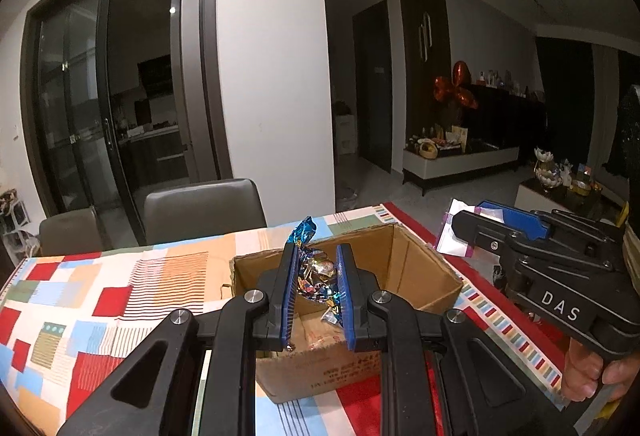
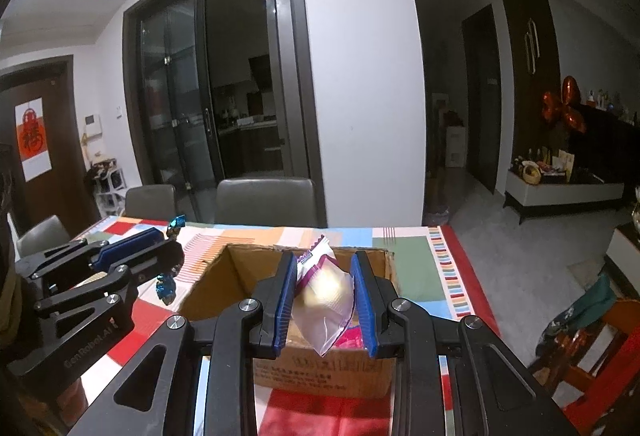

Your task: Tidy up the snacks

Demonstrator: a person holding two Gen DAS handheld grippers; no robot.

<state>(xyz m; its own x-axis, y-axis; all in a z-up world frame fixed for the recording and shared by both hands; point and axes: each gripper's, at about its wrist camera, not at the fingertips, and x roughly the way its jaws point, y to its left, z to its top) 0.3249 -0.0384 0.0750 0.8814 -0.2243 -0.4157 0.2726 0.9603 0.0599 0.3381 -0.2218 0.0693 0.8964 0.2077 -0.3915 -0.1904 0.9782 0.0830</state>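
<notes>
An open cardboard box (image 1: pixel 424 268) (image 2: pixel 240 260) stands on the patterned tablecloth. My left gripper (image 1: pixel 316 256) is shut on a shiny blue foil candy packet (image 1: pixel 316 276), held over the box's near left part. In the right wrist view that left gripper (image 2: pixel 160 240) comes in from the left with the candy's blue twisted ends (image 2: pixel 166 286) showing. My right gripper (image 2: pixel 324 260) is shut on a white and purple snack pouch (image 2: pixel 326 292) above the box's near side. From the left wrist view the right gripper (image 1: pixel 476 216) appears at the right, pouch (image 1: pixel 454 240) in its jaws, a hand (image 1: pixel 592 376) on its handle.
The colourful tablecloth (image 1: pixel 100 288) covers the table. Two grey chairs (image 2: pixel 264 200) stand at the far edge, a third (image 2: pixel 40 236) at the left. An orange chair with a green cloth (image 2: pixel 592 320) is at the right. Beyond are glass doors and a low cabinet (image 1: pixel 460 160).
</notes>
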